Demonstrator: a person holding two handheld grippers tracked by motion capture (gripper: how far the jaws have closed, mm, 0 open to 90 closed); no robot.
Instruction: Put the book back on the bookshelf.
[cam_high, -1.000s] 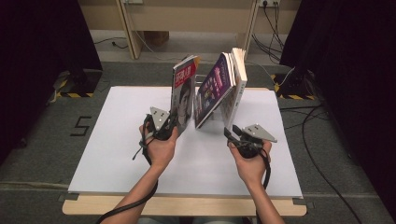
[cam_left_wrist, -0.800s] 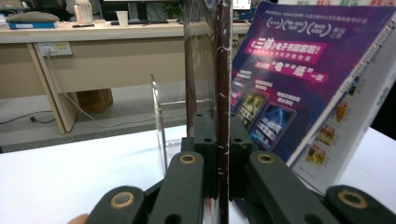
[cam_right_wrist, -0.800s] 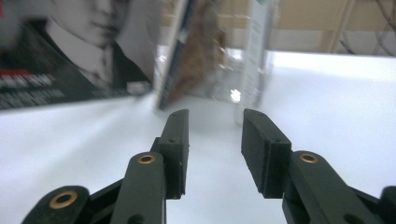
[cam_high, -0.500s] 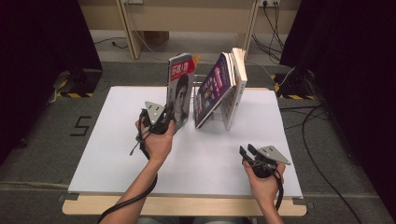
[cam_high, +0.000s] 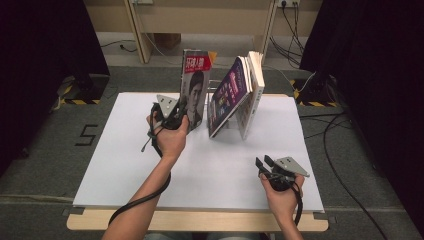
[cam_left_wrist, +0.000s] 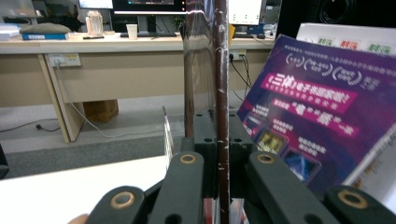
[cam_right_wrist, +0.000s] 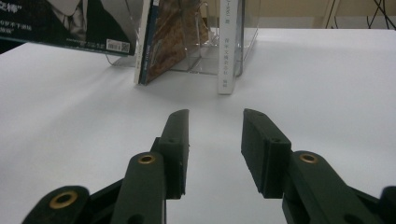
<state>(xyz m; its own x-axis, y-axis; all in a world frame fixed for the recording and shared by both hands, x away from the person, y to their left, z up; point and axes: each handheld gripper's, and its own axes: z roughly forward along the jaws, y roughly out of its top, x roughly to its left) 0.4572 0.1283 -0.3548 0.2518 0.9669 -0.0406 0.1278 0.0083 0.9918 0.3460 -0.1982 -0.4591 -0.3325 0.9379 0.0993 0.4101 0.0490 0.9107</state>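
Note:
A magazine (cam_high: 195, 87) with a red title and a portrait cover stands upright at the left end of a clear rack (cam_high: 220, 107). My left gripper (cam_high: 185, 114) is shut on its near edge. In the left gripper view the jaws (cam_left_wrist: 217, 123) clamp the magazine's thin edge (cam_left_wrist: 221, 70). A purple magazine (cam_high: 227, 95) leans right against white books (cam_high: 254, 85). My right gripper (cam_high: 262, 161) rests low at the front right, open and empty. The right gripper view has the open gripper (cam_right_wrist: 215, 123) pointing at the rack (cam_right_wrist: 198, 44) and a white book spine (cam_right_wrist: 229, 46).
A white board (cam_high: 125, 150) covers the table; its wooden front edge (cam_high: 200, 220) lies below. Cables (cam_high: 345, 125) trail on the floor at the right. A desk (cam_left_wrist: 93, 70) stands beyond the table's far side.
The left gripper has raised the portrait magazine and turned it more upright. The right hand drew back from the purple magazine to the front right and sank toward the table.

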